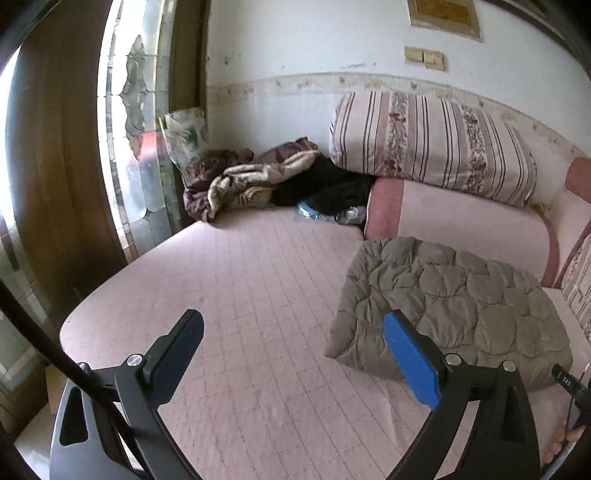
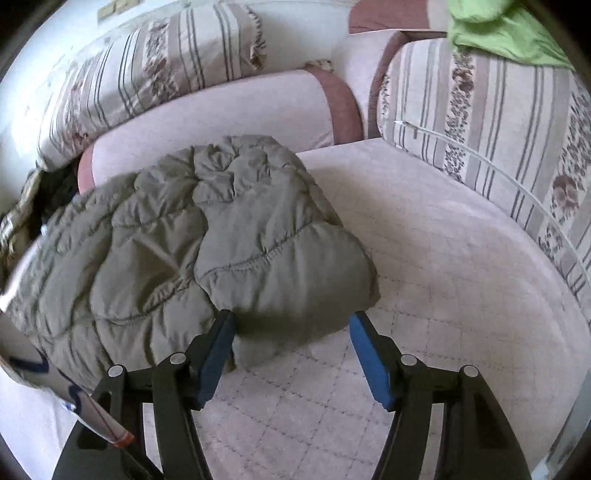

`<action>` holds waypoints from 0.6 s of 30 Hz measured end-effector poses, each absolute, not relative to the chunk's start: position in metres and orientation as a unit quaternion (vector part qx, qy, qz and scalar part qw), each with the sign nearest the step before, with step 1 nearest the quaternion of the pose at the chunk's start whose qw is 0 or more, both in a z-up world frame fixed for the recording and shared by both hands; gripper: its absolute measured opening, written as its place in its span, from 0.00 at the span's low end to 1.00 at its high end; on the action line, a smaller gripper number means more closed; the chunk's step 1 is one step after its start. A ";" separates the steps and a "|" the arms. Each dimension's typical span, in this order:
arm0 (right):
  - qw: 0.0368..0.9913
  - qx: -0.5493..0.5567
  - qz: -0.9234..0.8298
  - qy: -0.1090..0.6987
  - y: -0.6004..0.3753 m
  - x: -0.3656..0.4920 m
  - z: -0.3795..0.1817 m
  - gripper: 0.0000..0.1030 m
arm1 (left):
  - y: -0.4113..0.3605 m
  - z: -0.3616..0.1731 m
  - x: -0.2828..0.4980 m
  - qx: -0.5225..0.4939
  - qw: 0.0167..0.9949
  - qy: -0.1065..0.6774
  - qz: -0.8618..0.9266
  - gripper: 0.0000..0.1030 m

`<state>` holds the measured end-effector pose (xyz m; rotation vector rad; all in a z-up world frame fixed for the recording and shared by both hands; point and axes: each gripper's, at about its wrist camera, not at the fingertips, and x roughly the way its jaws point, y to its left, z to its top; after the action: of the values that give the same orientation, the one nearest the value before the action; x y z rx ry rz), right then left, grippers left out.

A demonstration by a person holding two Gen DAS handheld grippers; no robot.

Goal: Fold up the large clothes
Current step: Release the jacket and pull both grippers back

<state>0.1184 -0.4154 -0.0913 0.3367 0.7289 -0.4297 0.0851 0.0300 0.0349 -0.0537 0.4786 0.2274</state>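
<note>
An olive-grey quilted puffy jacket lies folded into a bundle on the pink quilted bed. It also shows in the right wrist view. My left gripper is open and empty, held above the bed just left of the jacket's near corner. My right gripper is open, its jaws either side of the jacket's near folded edge. I cannot tell if the fingers touch the fabric.
A striped floral bolster and a pink cushion lie along the wall. A heap of blankets and dark clothes sits in the far corner by the window. A second striped cushion with green cloth is at right.
</note>
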 end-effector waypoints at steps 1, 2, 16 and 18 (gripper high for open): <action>0.900 0.162 -0.208 0.348 -0.413 0.115 -0.088 0.68 | 0.028 0.036 0.079 -0.032 0.965 0.236 0.113 0.95; 0.903 0.156 -0.205 0.344 -0.408 0.109 -0.084 0.68 | 0.027 0.036 0.072 -0.040 0.965 0.235 0.109 0.95; 0.931 0.103 -0.165 0.308 -0.321 -0.029 -0.066 0.85 | -0.031 0.007 0.009 -0.016 0.951 0.308 0.011 0.95; 0.925 0.109 -0.167 0.323 -0.318 -0.033 -0.075 0.85 | -0.042 0.001 0.001 -0.009 0.947 0.320 -0.008 0.95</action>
<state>-0.0328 -0.3180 -0.0746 0.2231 0.6630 -0.3434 0.0013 -0.0418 0.0007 -0.0185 0.6519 -0.0165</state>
